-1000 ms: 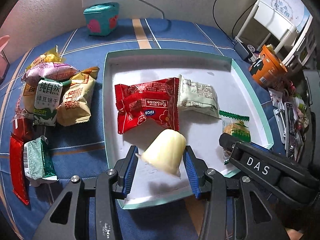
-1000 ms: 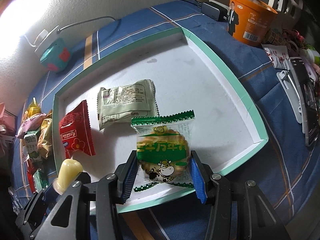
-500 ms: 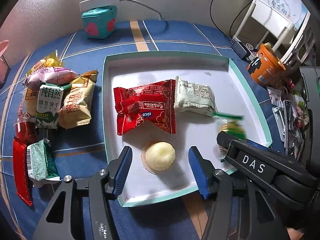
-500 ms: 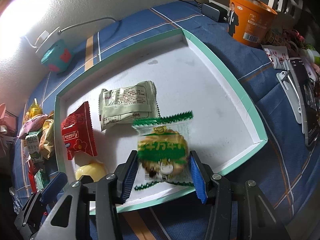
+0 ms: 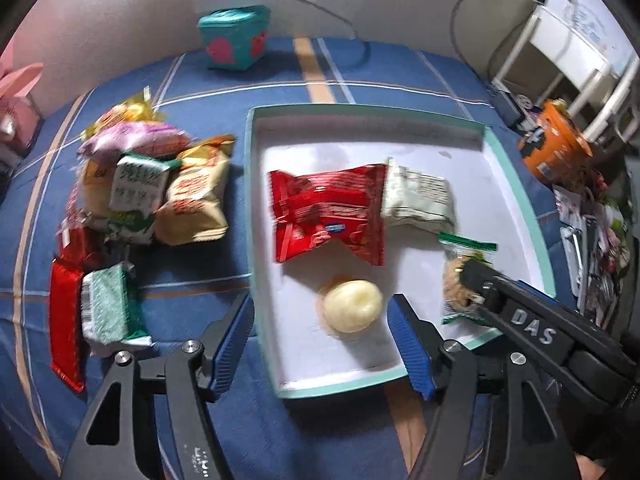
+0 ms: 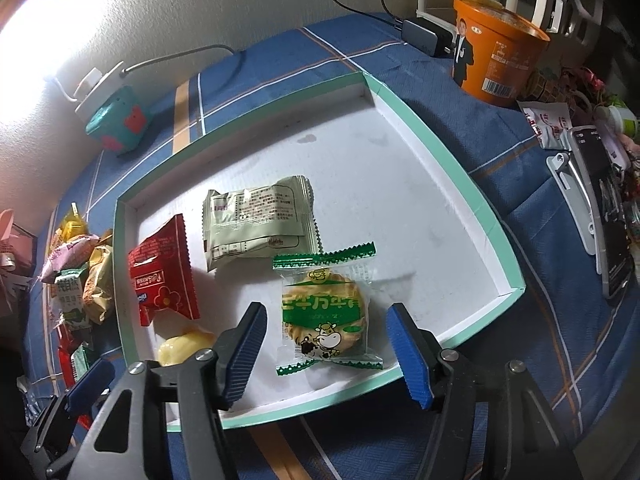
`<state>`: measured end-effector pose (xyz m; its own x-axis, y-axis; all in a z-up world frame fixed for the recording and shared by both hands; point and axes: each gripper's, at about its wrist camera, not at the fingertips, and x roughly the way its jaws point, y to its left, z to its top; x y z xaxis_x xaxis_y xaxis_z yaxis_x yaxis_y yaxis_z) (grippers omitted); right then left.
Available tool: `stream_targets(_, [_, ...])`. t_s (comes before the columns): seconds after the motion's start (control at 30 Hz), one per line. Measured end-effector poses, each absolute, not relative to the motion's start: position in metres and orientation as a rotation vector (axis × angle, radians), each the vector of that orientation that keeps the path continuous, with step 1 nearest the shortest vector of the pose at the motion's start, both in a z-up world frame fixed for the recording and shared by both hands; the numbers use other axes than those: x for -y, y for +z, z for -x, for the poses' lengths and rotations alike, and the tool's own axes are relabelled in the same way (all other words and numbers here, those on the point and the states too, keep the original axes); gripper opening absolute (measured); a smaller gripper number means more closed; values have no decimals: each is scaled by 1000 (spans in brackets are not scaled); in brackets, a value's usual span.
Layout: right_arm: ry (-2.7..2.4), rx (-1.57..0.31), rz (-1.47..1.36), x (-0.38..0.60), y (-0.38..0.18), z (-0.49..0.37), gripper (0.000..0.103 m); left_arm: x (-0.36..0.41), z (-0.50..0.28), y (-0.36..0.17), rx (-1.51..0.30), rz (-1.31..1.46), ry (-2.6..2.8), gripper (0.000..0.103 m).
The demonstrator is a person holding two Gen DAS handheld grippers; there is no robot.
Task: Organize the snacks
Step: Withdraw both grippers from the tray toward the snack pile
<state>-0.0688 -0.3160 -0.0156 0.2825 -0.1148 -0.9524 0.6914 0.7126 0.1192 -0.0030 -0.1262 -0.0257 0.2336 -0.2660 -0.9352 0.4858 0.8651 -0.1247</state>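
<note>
A white tray with a teal rim (image 5: 520,184) (image 6: 460,168) lies on the blue cloth. In it lie a red packet (image 5: 326,220) (image 6: 164,276), a pale green-grey packet (image 5: 416,198) (image 6: 256,224), a round yellow snack (image 5: 351,306) (image 6: 180,346) and a green-and-clear biscuit packet (image 6: 324,312) (image 5: 460,276). My left gripper (image 5: 322,340) is open and empty, just in front of the yellow snack. My right gripper (image 6: 326,356) is open and empty, its jaws either side of the biscuit packet without touching it.
A pile of loose snack packets (image 5: 152,188) (image 6: 80,280) lies left of the tray. A teal cube (image 5: 236,36) and a power strip sit at the back. An orange noodle cup (image 6: 496,56) and clutter (image 6: 600,200) stand to the right.
Both grippers opened. The left let the yellow snack drop into the tray; the right let go of the biscuit packet, which now lies flat. Both grippers pulled back slightly.
</note>
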Motion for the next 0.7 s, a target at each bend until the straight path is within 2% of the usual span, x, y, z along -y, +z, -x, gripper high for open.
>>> stream_targets(0.7, [-462,-1184,-503,284,-6,50,66,28,-46,-11,-1242,-61,-169,72])
